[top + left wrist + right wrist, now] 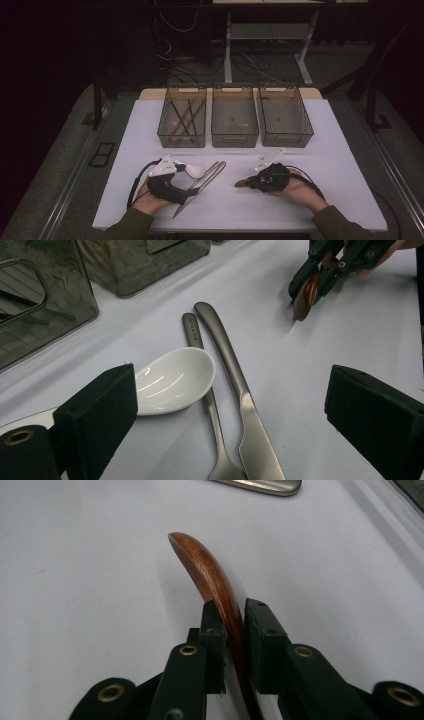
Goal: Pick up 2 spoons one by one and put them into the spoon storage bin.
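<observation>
With our right gripper [234, 630] pinching the wooden spoon [212, 577] by its thin edge and our left gripper [230, 410] spread, the spoon could twist loose.

From where I stand, three smoke-tinted bins [235, 117] stand side by side along the bench [340, 165] at twelve o'clock, walling off the far edge; the left bin [182, 117] already holds sticks. Between the hands, a knife [200, 187], a fork [212, 172] and a white spoon [192, 171] lie bunched at about ten o'clock of the bench's middle, just beside the left gripper [192, 186]. White bench lies bare toward three o'clock and nine o'clock.
</observation>
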{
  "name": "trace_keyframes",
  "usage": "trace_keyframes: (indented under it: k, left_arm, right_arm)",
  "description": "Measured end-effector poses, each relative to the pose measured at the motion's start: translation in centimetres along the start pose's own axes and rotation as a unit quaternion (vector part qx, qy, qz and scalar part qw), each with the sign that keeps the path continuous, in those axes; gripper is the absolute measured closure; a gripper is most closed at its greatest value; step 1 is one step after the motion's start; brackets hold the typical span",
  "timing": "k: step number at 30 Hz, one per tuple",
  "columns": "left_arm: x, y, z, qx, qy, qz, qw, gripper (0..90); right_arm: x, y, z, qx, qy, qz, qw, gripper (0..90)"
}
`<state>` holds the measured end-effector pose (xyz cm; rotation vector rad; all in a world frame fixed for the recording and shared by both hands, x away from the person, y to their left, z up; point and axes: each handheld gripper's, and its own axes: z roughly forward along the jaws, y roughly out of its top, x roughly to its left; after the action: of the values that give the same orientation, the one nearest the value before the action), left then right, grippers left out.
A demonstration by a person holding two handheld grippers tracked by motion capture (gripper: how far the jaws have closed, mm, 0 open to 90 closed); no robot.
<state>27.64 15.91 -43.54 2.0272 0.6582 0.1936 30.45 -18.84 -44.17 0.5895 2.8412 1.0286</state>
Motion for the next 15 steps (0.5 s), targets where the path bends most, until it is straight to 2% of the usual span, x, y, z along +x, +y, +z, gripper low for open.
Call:
trace_keyframes:
  k: [10, 15]
  left_arm:
    - [-0.05, 0.03, 0.02, -0.001, -0.004, 0.001, 1.0, 5.7]
    - [-0.04, 0.03, 0.04, -0.001, -0.006, 0.001, 1.0, 5.7]
  right_arm:
    - [-0.18, 0.05, -0.27, -0.005, 0.006, 0.011, 0.9999, 81.4]
    - [-0.58, 0.16, -0.78, -0.019, -0.007, 0.035, 0.9992, 81.4]
